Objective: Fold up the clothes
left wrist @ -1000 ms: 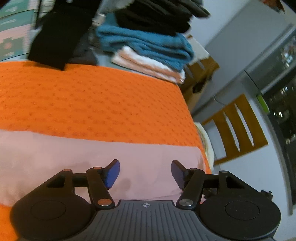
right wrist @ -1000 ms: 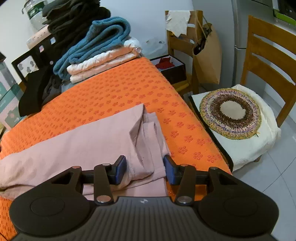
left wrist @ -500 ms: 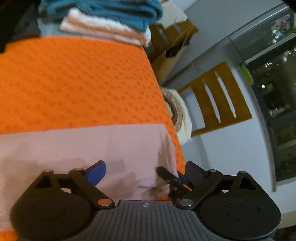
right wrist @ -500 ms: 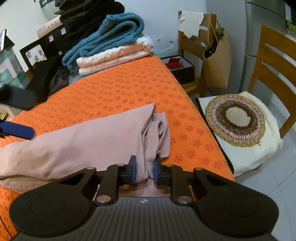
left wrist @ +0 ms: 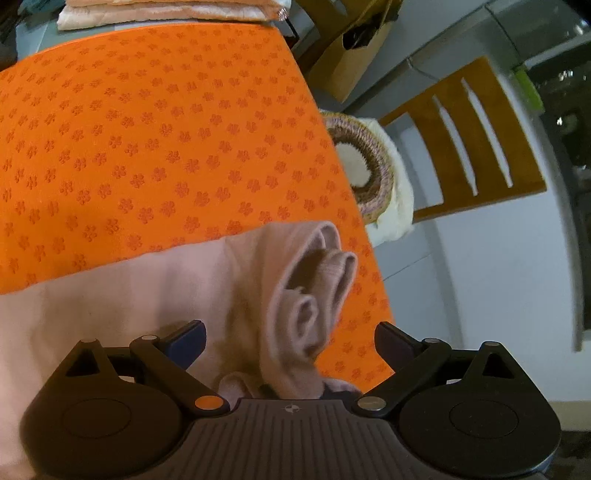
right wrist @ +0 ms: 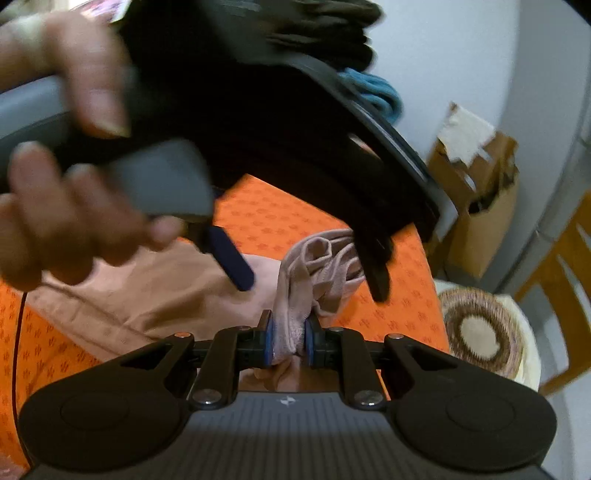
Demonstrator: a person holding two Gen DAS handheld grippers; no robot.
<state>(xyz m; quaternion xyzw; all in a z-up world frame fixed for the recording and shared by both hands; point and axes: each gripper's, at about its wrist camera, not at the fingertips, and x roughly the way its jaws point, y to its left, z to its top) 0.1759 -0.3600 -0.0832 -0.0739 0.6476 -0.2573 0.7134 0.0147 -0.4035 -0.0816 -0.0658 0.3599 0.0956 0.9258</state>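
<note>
Left wrist: left gripper [left wrist: 290, 339], jaws opening, straddles the bunched end of the pale pink knit garment [left wrist: 303, 295] on the orange flower-patterned tablecloth [left wrist: 147, 129], ready to pinch. Right wrist: right gripper [right wrist: 289, 341] clamps that end, raising it for handover.

Garment [right wrist: 155, 291] lies on the table cloth [left wrist: 147, 129], its bunched end between my right gripper's [right wrist: 289, 341] pads. My left gripper [left wrist: 290, 338] straddles that end from above. Chair [left wrist: 461, 147] right of both; folded stack [left wrist: 166, 11] beyond.

Pale pink garment [left wrist: 155, 295] lying on orange cloth [left wrist: 147, 129] bearing darker orange flower print; far right, brown-ringed woven mat [right wrist: 480, 332] showing cream centre.
</note>
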